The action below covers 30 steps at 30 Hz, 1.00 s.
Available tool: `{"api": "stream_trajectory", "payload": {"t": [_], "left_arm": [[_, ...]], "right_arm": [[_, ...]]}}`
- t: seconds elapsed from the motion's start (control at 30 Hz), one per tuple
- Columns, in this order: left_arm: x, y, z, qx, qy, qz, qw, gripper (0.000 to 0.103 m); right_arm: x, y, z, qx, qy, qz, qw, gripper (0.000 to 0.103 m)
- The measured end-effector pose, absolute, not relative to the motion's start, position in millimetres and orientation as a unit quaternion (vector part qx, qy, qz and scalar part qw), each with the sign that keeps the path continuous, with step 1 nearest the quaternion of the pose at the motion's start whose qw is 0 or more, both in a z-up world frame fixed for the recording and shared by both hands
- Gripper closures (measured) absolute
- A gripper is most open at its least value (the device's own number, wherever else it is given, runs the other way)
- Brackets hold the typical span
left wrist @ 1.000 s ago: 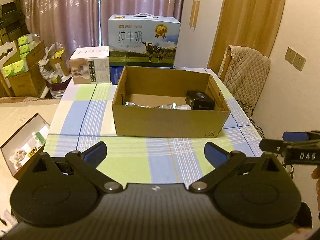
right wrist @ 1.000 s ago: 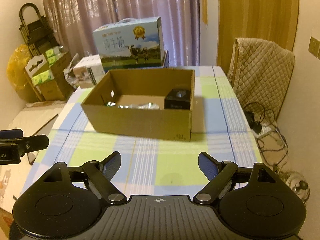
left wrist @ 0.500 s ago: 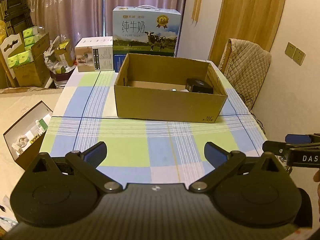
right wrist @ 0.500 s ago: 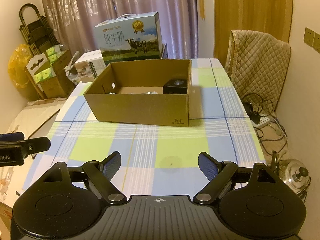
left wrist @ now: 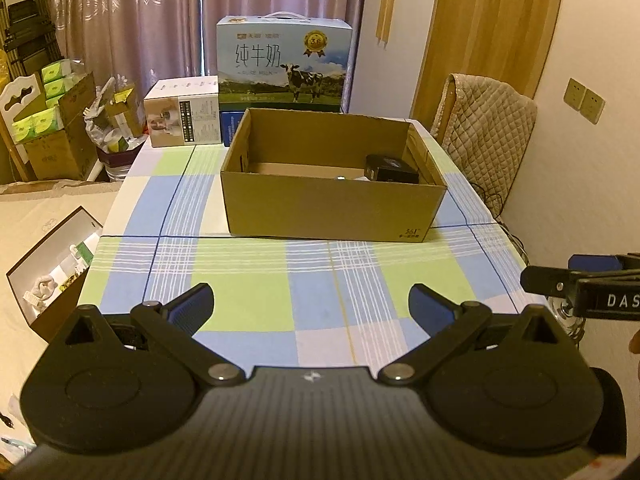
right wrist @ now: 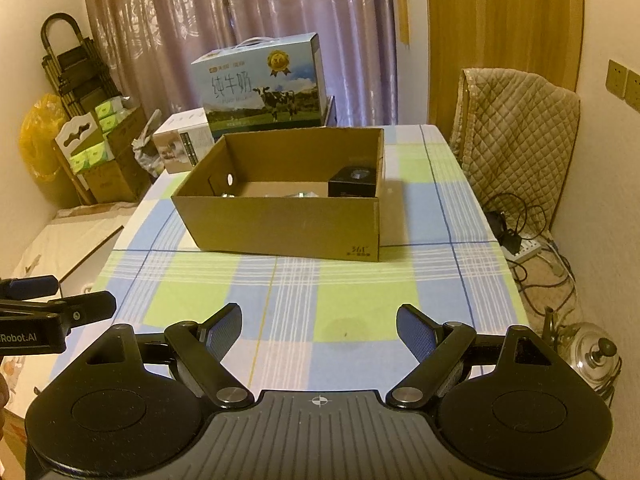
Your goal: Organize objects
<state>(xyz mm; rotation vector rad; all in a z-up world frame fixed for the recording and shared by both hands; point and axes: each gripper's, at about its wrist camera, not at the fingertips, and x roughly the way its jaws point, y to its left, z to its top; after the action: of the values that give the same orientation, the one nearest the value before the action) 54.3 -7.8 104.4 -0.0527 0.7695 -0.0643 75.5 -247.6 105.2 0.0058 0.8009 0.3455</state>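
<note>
Open cardboard box sits mid tabletop, on the checked cloth, well ahead of both tools. Inside it, at the right end against the wall: small black box, upright, lid side up. Beside that on the box floor, bits of something silvery and crinkly, mostly hidden by the front wall, can't tell what.

Left hand-held gripper: jaws spread wide, nothing between them, hanging over the near cloth. Right hand-held gripper: same, jaws wide apart and empty, over the near cloth. Each tool pokes into the other's view at the edge.

Handling, judged: cardboard box looks light and nearly empty, walls thin and bendy, likely to slide on the cloth if pushed. Too wide for one jaw span; best pinch is the top rim of a side wall, one tool per end. Black box looks rigid, smooth-faced, maybe slick; grab across its two narrow side faces from above, clear of the cardboard wall it sits against. Silvery bits are probably soft foil, light, easy to crush; pinch gently.

Milk carton case and white carton stand behind the box.
</note>
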Motion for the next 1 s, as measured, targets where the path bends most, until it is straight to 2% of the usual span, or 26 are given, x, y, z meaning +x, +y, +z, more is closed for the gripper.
{"api": "stream_trajectory", "payload": {"t": [1.0], "left_arm": [[55.5,-17.5,104.2,-0.028,0.371,-0.038,0.927,0.001]], "right_arm": [[70.4,-248.3,106.9,0.005,0.385,0.172,0.907,0.021]]}}
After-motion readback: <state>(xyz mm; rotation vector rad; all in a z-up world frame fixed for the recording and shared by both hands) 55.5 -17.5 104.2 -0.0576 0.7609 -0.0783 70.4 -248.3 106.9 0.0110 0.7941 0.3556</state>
